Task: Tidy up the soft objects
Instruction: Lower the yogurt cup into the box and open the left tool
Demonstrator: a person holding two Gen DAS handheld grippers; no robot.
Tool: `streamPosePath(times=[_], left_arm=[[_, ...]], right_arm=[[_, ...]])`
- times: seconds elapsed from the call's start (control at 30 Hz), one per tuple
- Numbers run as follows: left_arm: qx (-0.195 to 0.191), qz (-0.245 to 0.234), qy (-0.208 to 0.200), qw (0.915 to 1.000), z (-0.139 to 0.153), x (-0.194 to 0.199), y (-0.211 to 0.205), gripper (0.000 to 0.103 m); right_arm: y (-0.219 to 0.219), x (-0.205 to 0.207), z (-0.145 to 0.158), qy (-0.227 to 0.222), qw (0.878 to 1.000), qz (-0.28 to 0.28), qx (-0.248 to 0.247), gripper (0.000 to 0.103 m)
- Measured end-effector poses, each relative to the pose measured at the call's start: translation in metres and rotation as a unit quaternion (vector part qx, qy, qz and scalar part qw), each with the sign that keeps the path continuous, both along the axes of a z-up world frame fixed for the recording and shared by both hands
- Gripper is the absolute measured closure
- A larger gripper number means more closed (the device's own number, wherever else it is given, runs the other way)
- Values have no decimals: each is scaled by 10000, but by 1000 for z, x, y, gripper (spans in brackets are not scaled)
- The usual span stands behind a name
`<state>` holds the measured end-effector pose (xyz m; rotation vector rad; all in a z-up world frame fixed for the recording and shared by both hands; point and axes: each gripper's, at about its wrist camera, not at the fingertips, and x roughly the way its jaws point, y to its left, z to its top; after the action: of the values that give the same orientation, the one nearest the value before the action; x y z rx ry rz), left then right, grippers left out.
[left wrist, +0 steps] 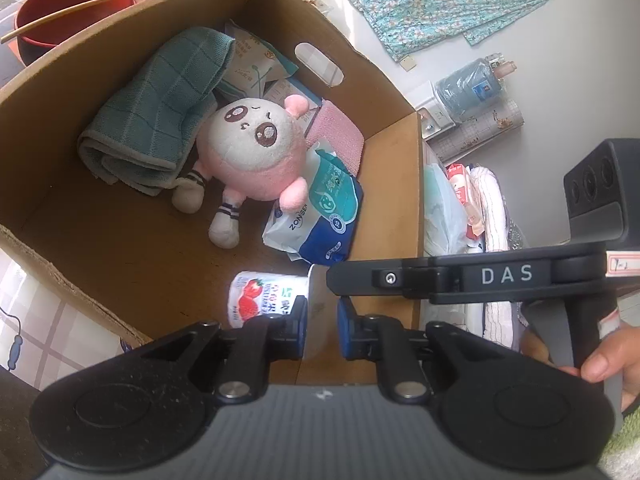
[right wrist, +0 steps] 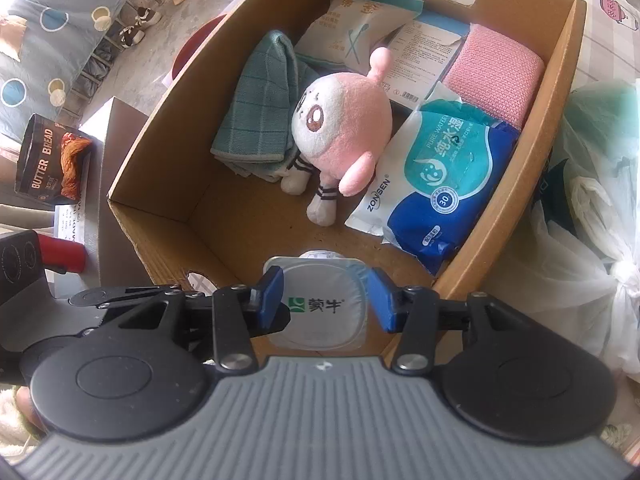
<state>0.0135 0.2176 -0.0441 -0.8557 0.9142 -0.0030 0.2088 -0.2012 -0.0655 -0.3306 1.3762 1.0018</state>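
Note:
An open cardboard box [left wrist: 384,76] holds a folded green towel [left wrist: 160,104], a pink and white plush toy [left wrist: 248,148], a blue wet-wipes pack [left wrist: 320,216], a pink cloth [left wrist: 340,136] and paper packets [left wrist: 256,64]. A strawberry yogurt cup [left wrist: 260,296] hangs on its side over the box's near end. My left gripper [left wrist: 323,328] is shut on the rim of its foil lid. In the right wrist view the lid [right wrist: 324,320] faces the camera between the blue pads of my right gripper [right wrist: 326,300], which stands open: the right pad [right wrist: 382,300] is just off the lid's edge.
A red bowl [left wrist: 68,12] with a thin stick across it sits beyond the box. White plastic bags [right wrist: 580,240] lie to the box's right, a butter bread carton [right wrist: 48,160] to its left. A water jug [left wrist: 468,88] and floral cloth [left wrist: 440,0] are farther off.

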Motion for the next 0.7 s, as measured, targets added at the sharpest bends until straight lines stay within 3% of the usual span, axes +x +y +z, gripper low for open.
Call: streamPosePath(times=[0.2, 0.33, 0.53, 0.7], left_arm=[[93, 21, -79, 9999, 6, -1, 4, 72], [423, 237, -309, 9983, 20, -10, 11, 67], [1022, 690, -598, 9906, 42, -30, 30, 57], [1366, 1012, -664, 9832, 52, -46, 46, 46]], right_arm=[[-1, 4, 13, -79, 9996, -83, 276, 55], [5, 3, 15, -177, 9985, -36, 508, 56], [30, 3, -4, -118, 9989, 112, 432, 57], [46, 9, -28, 343, 9990, 94, 289, 57]])
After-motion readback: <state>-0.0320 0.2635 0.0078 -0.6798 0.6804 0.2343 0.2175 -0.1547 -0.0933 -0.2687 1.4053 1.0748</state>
